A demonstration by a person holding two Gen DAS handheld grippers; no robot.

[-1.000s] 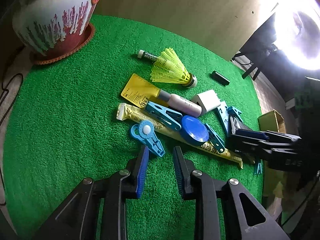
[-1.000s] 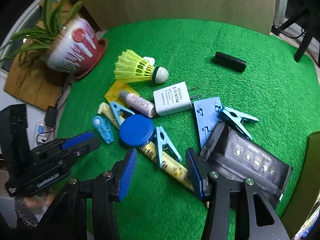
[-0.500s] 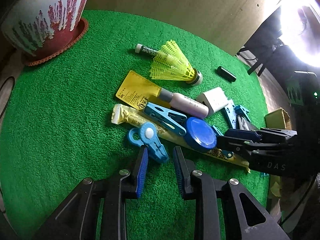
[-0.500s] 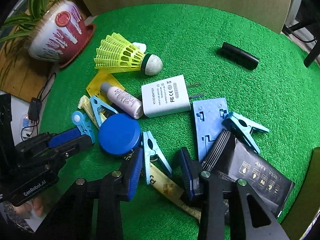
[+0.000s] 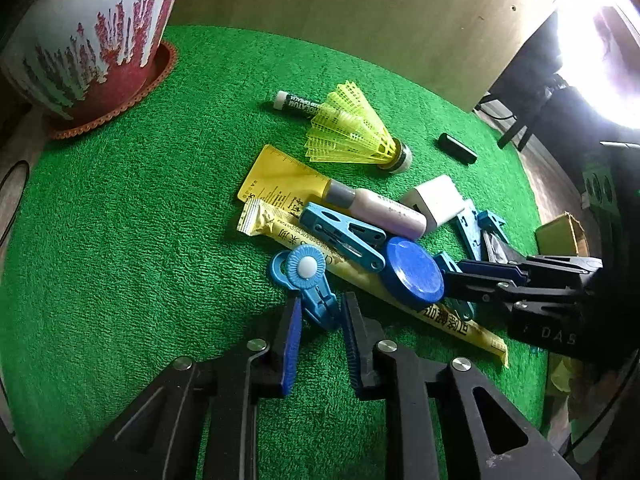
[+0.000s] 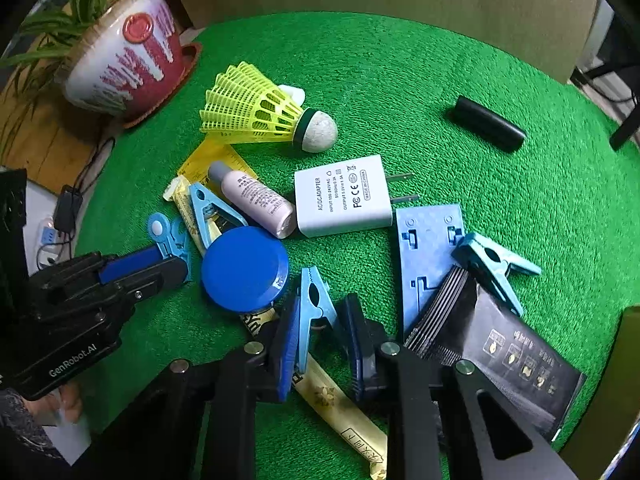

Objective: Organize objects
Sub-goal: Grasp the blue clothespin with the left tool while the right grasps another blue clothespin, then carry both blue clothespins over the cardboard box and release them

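Left gripper [image 5: 320, 312], held low over the green mat [image 5: 120, 240], points at the near end of the round-headed blue clip [image 5: 306, 280]. Its blue-padded fingers [image 5: 292, 332] stand slightly apart on either side of the clip's tail; whether they touch it cannot be told.

Right gripper [image 6: 322, 328] reaches in from the opposite side, low and level. Its fingers [image 6: 289, 340] bracket the handles of a light blue clothespin [image 6: 314, 300], narrowly parted. The left pad lies against one handle; firm closure is not evident.

That clothespin rests across a long yellow sachet [image 6: 336, 404], which runs beneath both grippers' working area. Touching the clothespin's tip is a dark blue round lid [image 6: 244, 268], lying between the two grippers.

Behind the lid: a second blue clothespin [image 5: 342, 236], a small pink bottle [image 6: 256, 200] and a yellow ruler card [image 5: 280, 180], overlapping. A white AC adapter [image 6: 344, 196] lies just beside the bottle. A yellow shuttlecock [image 6: 256, 112] lies farther back.

To the right: a blue plastic panel [image 6: 428, 256], a third blue clip [image 6: 492, 268] and a black packet [image 6: 512, 360], stacked. A black cylinder [image 6: 486, 124] lies well apart. A potted plant [image 6: 124, 64] stands at the mat's edge.
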